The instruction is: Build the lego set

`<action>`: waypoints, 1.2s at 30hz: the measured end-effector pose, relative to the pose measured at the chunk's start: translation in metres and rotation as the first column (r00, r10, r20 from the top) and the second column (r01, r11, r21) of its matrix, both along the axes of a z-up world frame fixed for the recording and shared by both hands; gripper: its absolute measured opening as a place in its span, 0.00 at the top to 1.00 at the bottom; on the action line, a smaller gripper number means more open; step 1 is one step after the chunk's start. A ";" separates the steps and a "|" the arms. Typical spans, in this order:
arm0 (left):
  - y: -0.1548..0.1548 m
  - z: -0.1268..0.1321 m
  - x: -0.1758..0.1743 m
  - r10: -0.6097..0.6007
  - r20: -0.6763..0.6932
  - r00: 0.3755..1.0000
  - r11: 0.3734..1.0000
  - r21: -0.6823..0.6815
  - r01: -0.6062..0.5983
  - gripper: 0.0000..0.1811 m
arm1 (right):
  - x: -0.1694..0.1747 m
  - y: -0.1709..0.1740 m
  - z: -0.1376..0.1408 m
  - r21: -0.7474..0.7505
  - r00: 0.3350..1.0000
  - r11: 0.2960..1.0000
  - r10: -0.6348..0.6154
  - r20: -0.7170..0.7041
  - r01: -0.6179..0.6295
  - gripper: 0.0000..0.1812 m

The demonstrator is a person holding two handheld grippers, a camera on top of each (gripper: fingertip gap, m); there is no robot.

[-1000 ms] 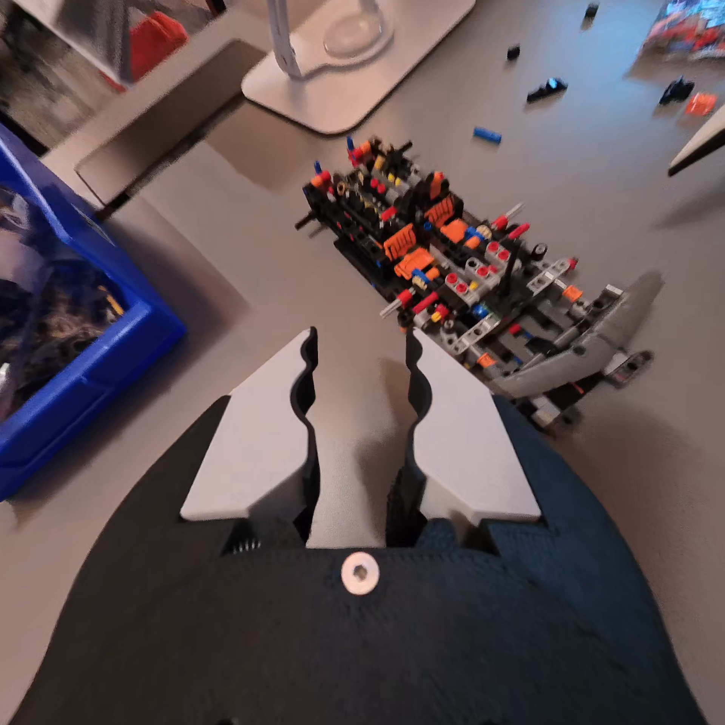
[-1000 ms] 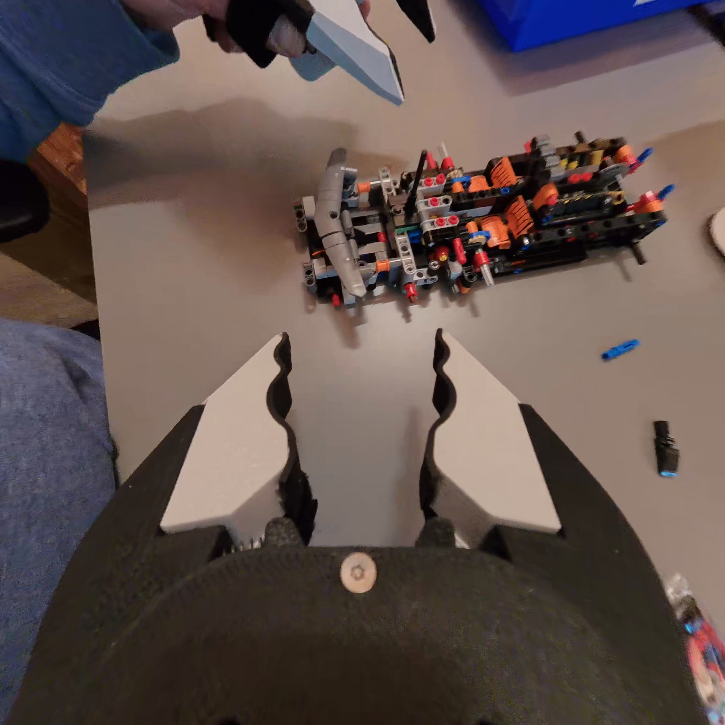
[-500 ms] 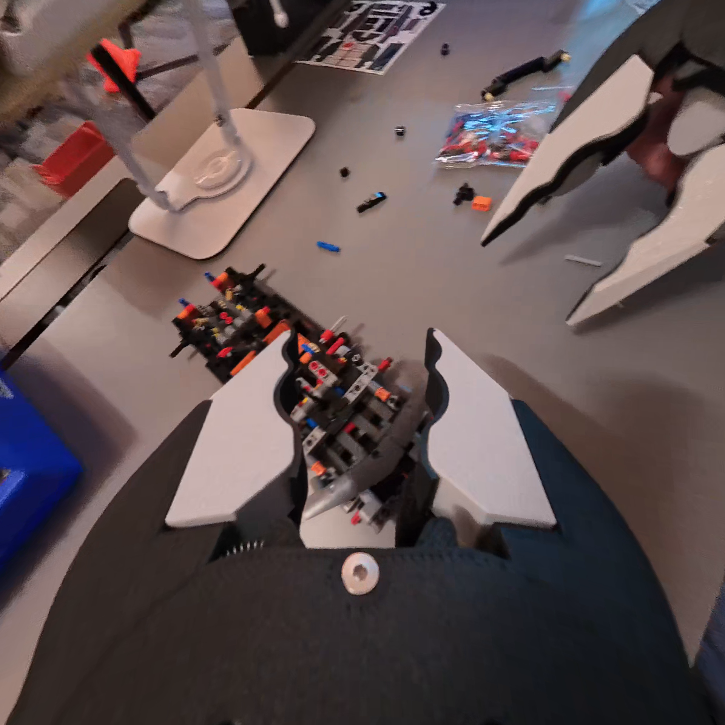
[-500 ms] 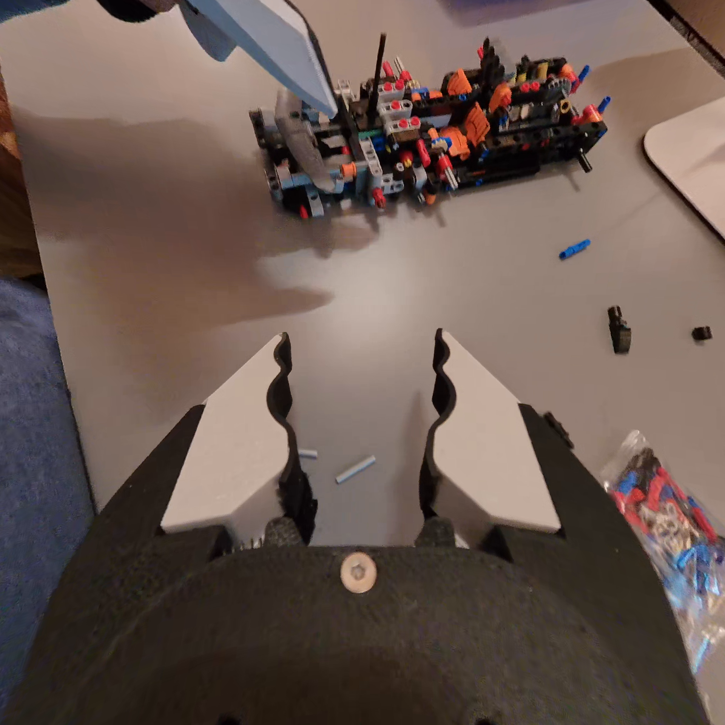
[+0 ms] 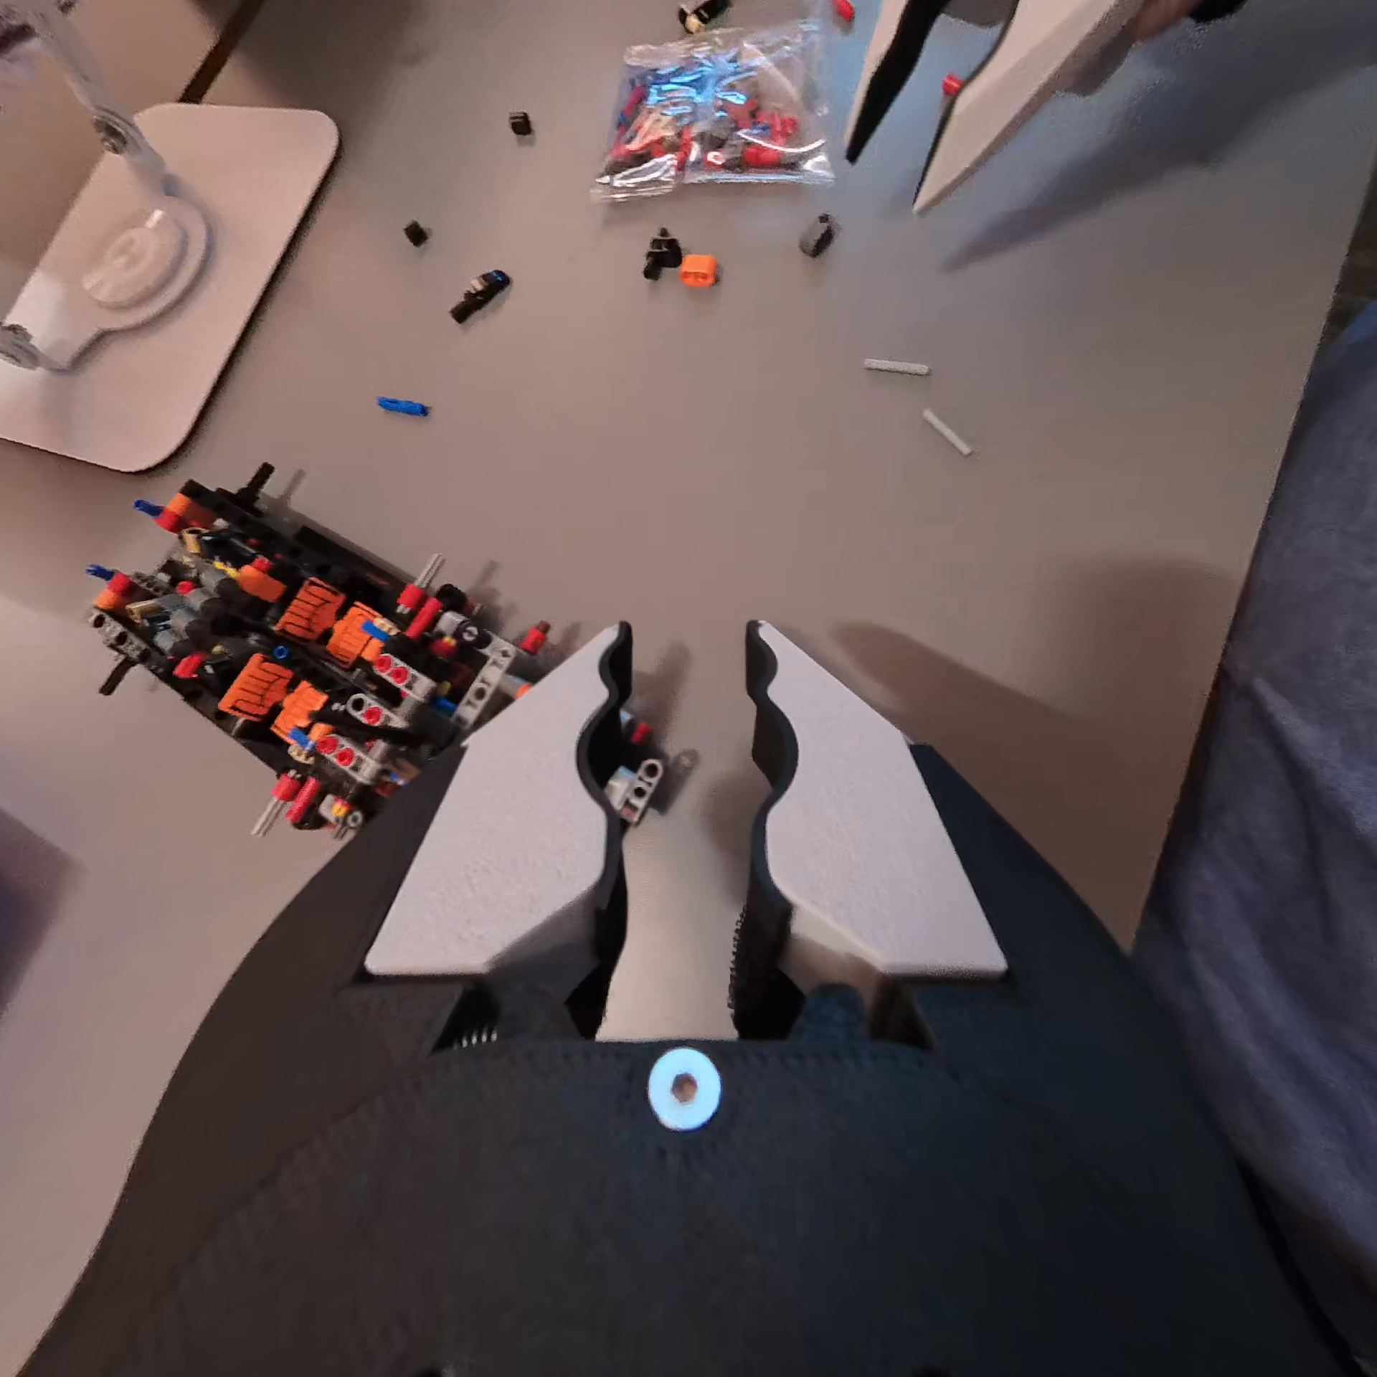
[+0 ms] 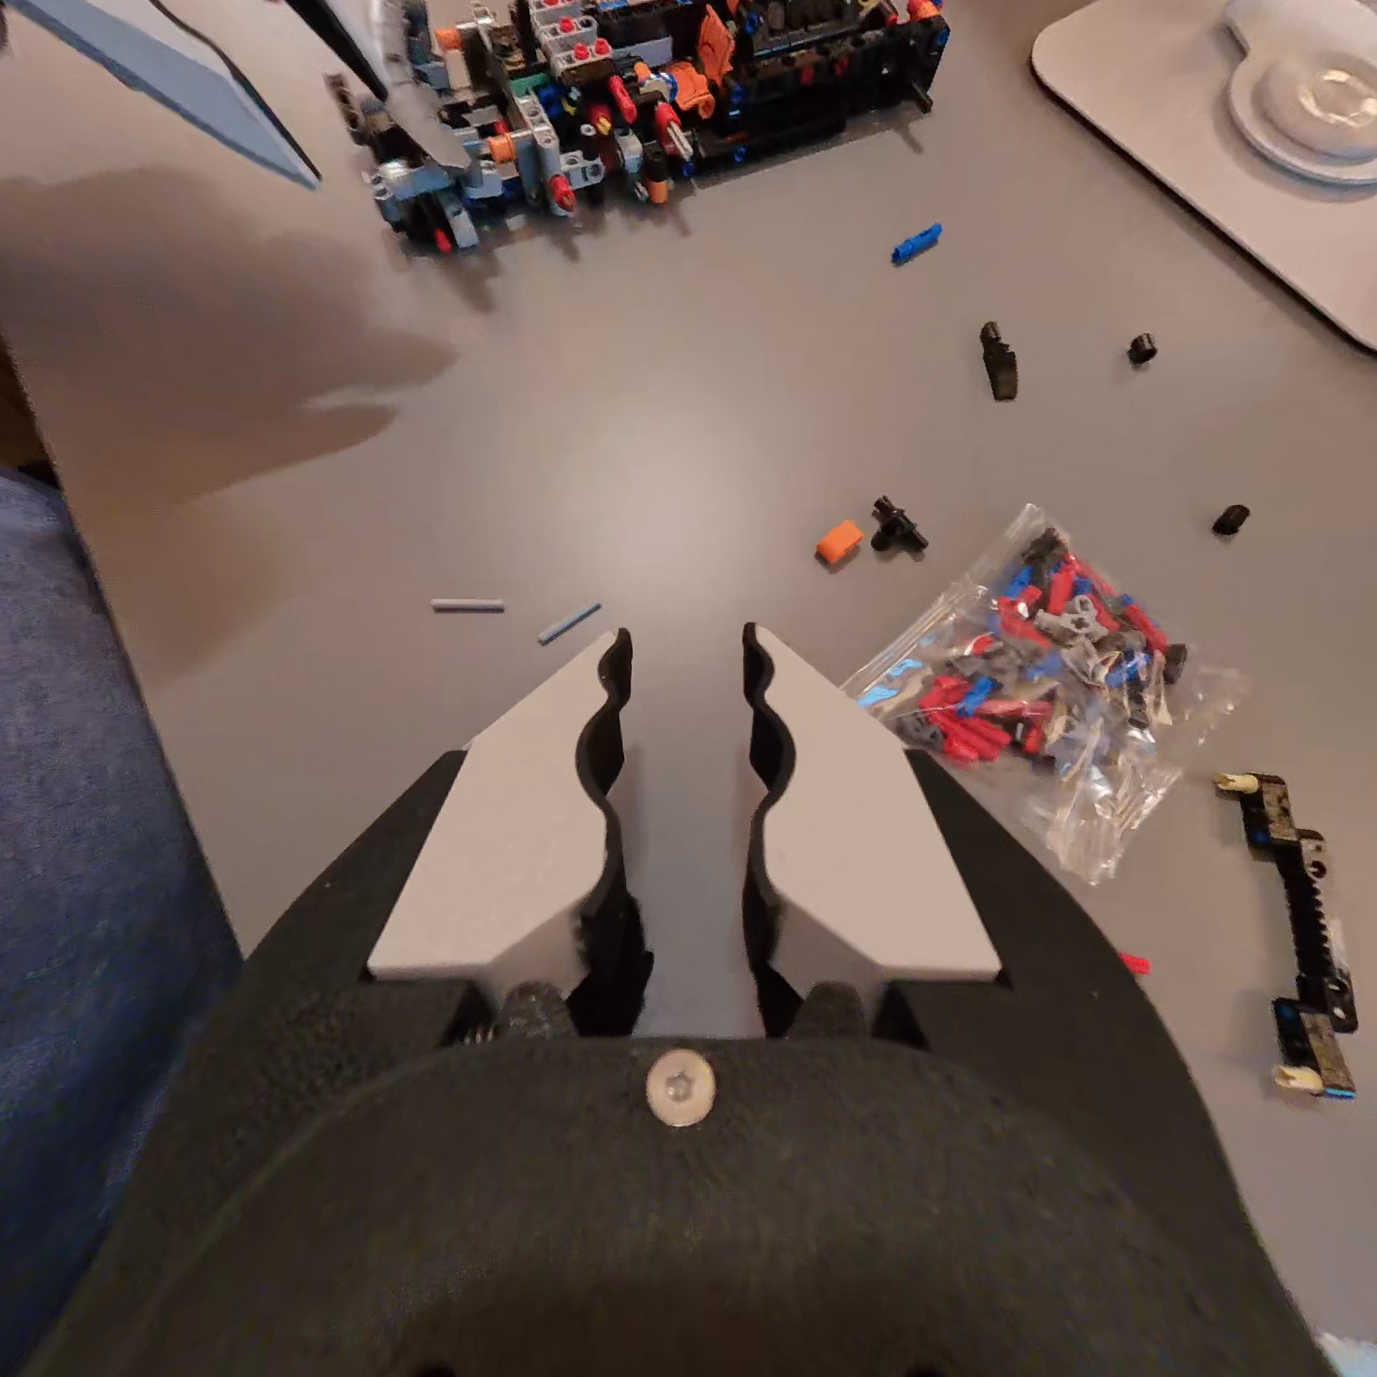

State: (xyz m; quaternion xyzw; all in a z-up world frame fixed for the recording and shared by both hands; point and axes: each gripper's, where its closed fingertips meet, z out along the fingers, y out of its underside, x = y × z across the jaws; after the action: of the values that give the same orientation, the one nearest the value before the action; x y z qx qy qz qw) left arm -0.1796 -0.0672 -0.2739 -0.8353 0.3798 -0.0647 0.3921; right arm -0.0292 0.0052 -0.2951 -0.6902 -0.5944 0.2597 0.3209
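The part-built lego model [image 5: 298,663], black with orange, red and grey pieces, lies on the grey table [image 5: 670,462] at the left of the left wrist view. It also shows at the top of the right wrist view [image 6: 641,97]. My left gripper [image 5: 687,633] is open and empty, its left finger [image 5: 521,782] over the model's near end. My right gripper [image 6: 685,641] is open and empty above bare table, left of a clear bag of small pieces [image 6: 1043,685]. The bag also shows in the left wrist view [image 5: 708,112].
Loose pieces lie around: two grey axles [image 6: 468,605] [image 6: 570,622], an orange piece [image 6: 838,542], a blue pin [image 6: 916,243], several black pieces, a long black toothed assembly [image 6: 1300,931]. A white stand base [image 6: 1229,134] sits far right. The table edge and a blue-clothed leg [image 6: 74,820] are left. Spacing between my two grippers at the tips: around 20 cm. Measured from the fingertips, the orange piece [image 6: 838,542] is 6 cm or so from the right gripper and 20 cm from the left. The left camera catches it too, in the left wrist view [image 5: 702,262].
My left gripper has swung right, so the model now lies left of its fingers instead of between them. My right gripper has pulled back toward the bag, with its jaws narrower than before.
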 end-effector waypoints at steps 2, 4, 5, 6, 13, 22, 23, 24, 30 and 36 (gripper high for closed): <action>-0.007 -0.006 0.009 -0.033 -0.009 0.999 0.999 -0.021 0.033 0.85 | -0.001 -0.009 0.001 -0.021 0.999 0.999 0.036 -0.009 -0.036 0.85; -0.012 -0.009 0.018 -0.060 -0.014 0.998 0.998 -0.025 0.060 0.86 | -0.006 -0.021 -0.004 -0.024 0.997 0.997 0.077 0.009 -0.077 0.84; -0.012 -0.010 0.021 -0.067 -0.015 0.998 0.998 -0.024 0.066 0.86 | -0.008 -0.026 -0.007 -0.012 0.996 0.996 0.088 0.024 -0.088 0.81; -0.010 -0.010 0.022 -0.068 -0.022 0.997 0.998 -0.014 0.068 0.86 | -0.010 -0.027 -0.009 0.007 0.995 0.996 0.088 0.037 -0.088 0.78; 0.045 0.041 -0.015 0.043 -0.102 0.994 0.985 0.173 -0.025 0.74 | -0.009 0.016 0.037 0.117 1.000 0.993 0.015 -0.006 -0.015 0.64; 0.171 0.138 -0.065 0.157 -0.203 0.967 0.910 0.411 -0.061 0.72 | -0.042 0.154 0.135 0.326 0.999 0.945 -0.023 -0.039 0.034 0.62; 0.186 0.148 -0.068 0.164 -0.209 0.964 0.898 0.437 -0.058 0.72 | -0.048 0.173 0.144 0.326 0.998 0.944 -0.034 -0.054 0.050 0.63; 0.200 0.157 -0.070 0.163 -0.207 0.965 0.890 0.452 -0.053 0.72 | -0.054 0.193 0.153 0.324 0.996 0.944 -0.045 -0.076 0.067 0.64; 0.277 0.195 -0.100 0.169 -0.287 0.943 0.863 0.506 -0.001 0.76 | -0.095 0.300 0.204 0.361 0.985 0.922 -0.095 -0.144 0.141 0.58; 0.307 0.182 -0.115 0.093 -0.427 0.900 0.881 0.457 0.126 0.80 | -0.117 0.387 0.241 0.403 0.980 0.896 -0.139 -0.145 0.187 0.60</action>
State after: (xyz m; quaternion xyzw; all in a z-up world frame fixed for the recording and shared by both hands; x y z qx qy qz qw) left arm -0.2950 0.2400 -0.0920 -0.7034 0.4694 0.2153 0.4884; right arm -0.1462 0.3927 -0.0545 -0.6382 -0.5567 0.1384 0.5134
